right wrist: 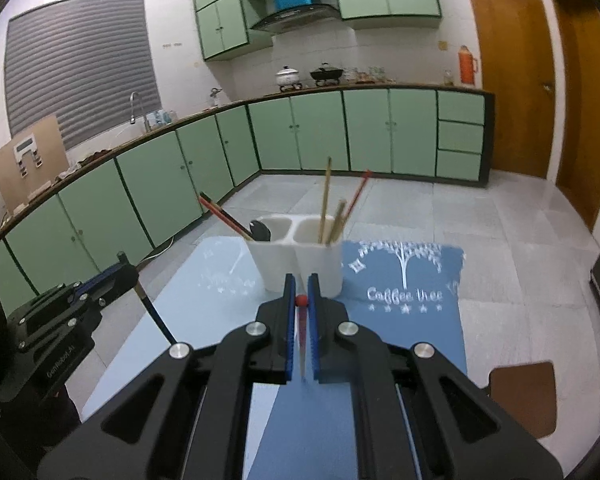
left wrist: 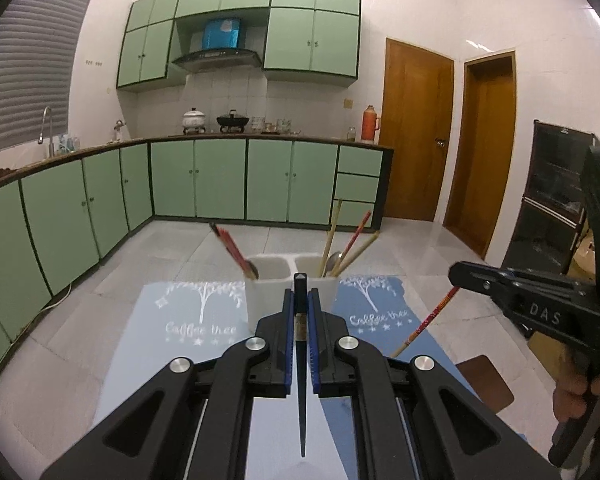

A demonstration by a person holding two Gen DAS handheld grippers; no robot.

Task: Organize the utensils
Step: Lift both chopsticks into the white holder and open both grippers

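Left gripper [left wrist: 300,312]: fingers pressed together on a black chopstick [left wrist: 302,392]; its square end stands just above the fingertips and its thin point hangs down toward the camera.
Right gripper [right wrist: 301,300]: fingers pinched on a red chopstick [right wrist: 301,332] with a round red tip showing between the pads; in the left wrist view the stick slants down out of the jaws, red and patterned near the grip, pale at the low end.
Hand: part of a person's hand [left wrist: 576,390] grips the right gripper's handle at the right edge of the left wrist view.
Mats: a pale blue mat [left wrist: 188,320] and a darker blue mat [right wrist: 412,320] lie side by side under both grippers, each printed with a white tree.
Holder: a white two-compartment utensil holder [right wrist: 300,264] stands upright at the far end of the mats, just beyond both sets of fingertips.
Left compartment: red and dark chopsticks [right wrist: 220,214] lean out to the left, with a dark spoon [right wrist: 261,230] beside them.
Right compartment: tan chopsticks [right wrist: 326,200] stand nearly upright, a red one [right wrist: 357,194] leans right.
Background: grey tiled floor [right wrist: 420,208], then green cabinets [right wrist: 324,132] under a counter, and wooden doors [right wrist: 508,72] to the right.
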